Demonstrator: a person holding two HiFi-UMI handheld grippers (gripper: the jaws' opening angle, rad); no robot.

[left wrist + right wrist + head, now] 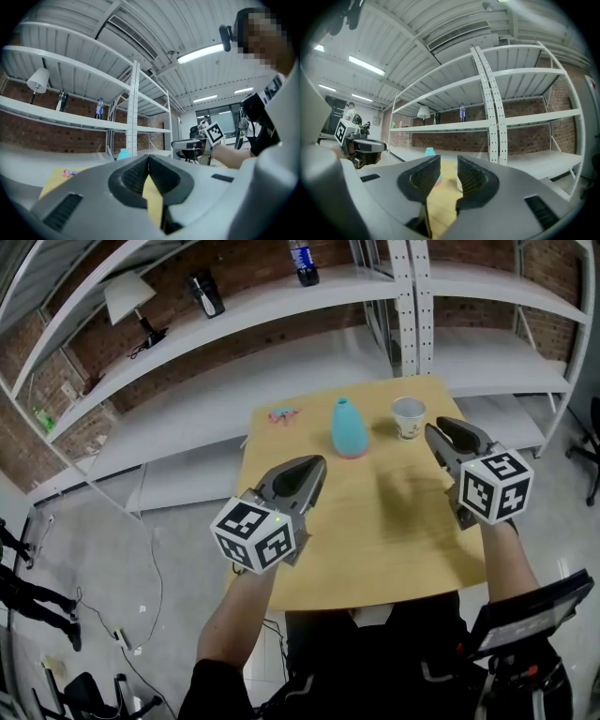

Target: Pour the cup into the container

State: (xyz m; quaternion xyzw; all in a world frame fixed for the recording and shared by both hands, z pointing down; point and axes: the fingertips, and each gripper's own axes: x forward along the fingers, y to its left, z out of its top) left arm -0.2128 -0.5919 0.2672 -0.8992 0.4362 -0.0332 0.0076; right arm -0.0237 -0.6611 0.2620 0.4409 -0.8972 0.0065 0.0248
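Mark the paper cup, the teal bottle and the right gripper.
paper cup (410, 426), head view, side wall
teal bottle (349, 429), head view, middle of body
right gripper (432, 430), head view, between its fingertips

Wooden table (375, 549) out front, with a small pink-and-blue trinket (282, 413) lying near its far left corner. Behind it, white shelves (281, 304) run along a brick wall (242, 263). Up on one shelf: a lamp (128, 298), a dark flask (206, 293), then a blue-labelled bottle (303, 262).

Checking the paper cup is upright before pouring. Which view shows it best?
The head view: the paper cup stands whole and upright on the table. The right gripper view shows only a sliver between its jaws; the left gripper view shows none.
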